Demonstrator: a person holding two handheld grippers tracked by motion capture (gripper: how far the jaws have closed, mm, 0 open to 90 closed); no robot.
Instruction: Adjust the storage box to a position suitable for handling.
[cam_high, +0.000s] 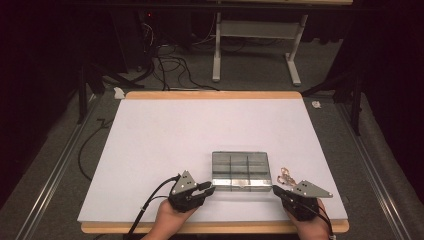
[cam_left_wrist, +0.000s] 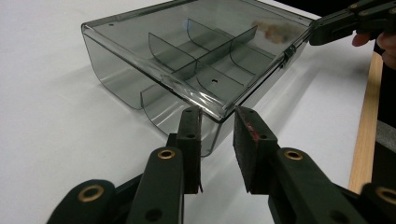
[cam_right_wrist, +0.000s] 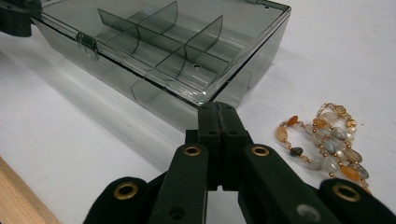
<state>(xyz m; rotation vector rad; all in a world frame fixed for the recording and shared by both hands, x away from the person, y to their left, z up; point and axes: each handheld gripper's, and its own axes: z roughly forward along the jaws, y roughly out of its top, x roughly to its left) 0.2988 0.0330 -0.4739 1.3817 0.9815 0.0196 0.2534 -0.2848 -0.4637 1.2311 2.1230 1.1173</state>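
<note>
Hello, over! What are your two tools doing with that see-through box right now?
Left tool open, a near box corner between its pads. Right tool shut, at the other near corner. Box lid down, compartments look empty. Bead bracelet lies beside it, nothing blocking.

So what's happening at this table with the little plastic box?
A person holds a gripper in each hand at a smoky clear compartment box with its lid down. The left gripper has its jaws apart around the box's near corner edge, not pressing on it. The right gripper, jaws shut, sits at the other front corner. A beaded bracelet lies on the white table beside the box.
</note>
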